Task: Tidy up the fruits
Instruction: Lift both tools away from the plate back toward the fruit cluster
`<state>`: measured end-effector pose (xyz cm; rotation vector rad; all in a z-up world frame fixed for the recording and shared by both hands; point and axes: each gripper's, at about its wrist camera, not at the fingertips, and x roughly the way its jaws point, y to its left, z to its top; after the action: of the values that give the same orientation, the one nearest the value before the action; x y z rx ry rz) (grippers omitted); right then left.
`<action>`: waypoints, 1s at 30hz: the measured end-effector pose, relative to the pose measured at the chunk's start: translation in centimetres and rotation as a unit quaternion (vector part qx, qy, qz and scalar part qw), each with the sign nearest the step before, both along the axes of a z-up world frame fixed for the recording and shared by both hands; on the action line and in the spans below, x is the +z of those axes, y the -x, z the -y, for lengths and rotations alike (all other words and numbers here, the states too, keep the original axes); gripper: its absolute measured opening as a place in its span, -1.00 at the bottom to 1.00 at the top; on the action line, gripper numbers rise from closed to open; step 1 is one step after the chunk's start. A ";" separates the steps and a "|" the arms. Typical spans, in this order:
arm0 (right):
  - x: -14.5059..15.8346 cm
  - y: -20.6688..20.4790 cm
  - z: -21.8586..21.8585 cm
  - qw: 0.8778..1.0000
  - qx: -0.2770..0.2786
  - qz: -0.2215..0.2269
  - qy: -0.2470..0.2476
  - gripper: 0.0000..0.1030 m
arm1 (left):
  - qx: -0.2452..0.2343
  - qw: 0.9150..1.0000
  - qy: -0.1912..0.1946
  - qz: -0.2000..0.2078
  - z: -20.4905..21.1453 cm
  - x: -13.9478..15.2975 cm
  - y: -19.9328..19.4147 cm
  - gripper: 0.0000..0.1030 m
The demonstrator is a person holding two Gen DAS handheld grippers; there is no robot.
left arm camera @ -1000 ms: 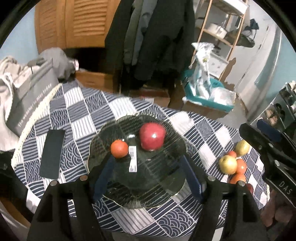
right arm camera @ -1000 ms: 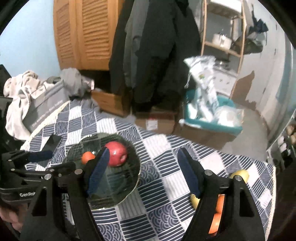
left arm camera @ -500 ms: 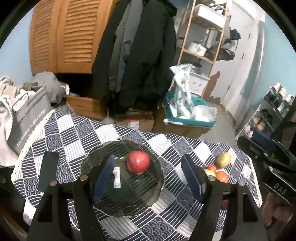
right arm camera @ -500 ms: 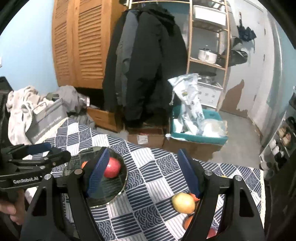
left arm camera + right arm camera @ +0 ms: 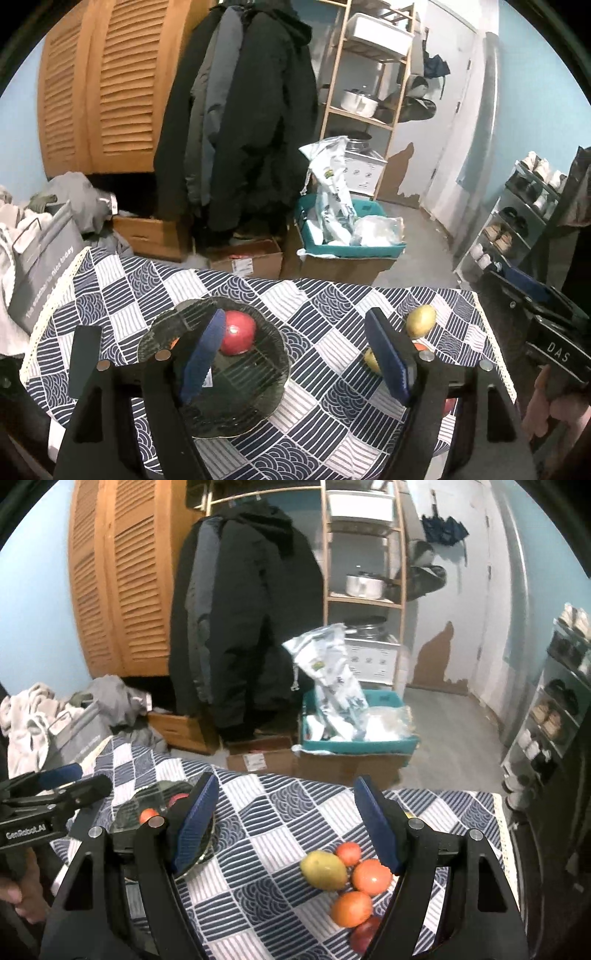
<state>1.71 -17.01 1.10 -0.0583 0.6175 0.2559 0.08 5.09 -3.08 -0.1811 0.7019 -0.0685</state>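
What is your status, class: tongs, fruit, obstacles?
Left tongs opening, empty; right tongs open, empty. Red apple on glass plate; loose fruit pile on tablecloth. Nothing blocking.

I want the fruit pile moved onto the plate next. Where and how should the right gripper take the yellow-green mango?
Grip the yellow-green mango across its narrow middle, coming from above and from its bare left side. It lies lengthwise on the tablecloth, with oranges crowding its right edge, so only the left flank looks free. The right gripper is open and empty.

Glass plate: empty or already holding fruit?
Holding fruit. The glass plate carries a red apple; a small orange fruit also sits on it.
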 end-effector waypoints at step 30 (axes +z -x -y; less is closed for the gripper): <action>-3.4 1.5 9.5 0.994 -0.090 -0.054 0.020 0.48 | -0.081 0.996 0.006 -0.045 8.9 -1.8 -1.1 0.66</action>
<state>0.20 -26.51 -2.30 -0.0269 0.7307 0.0734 1.18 -3.78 -4.89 -0.1388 0.8055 -0.2202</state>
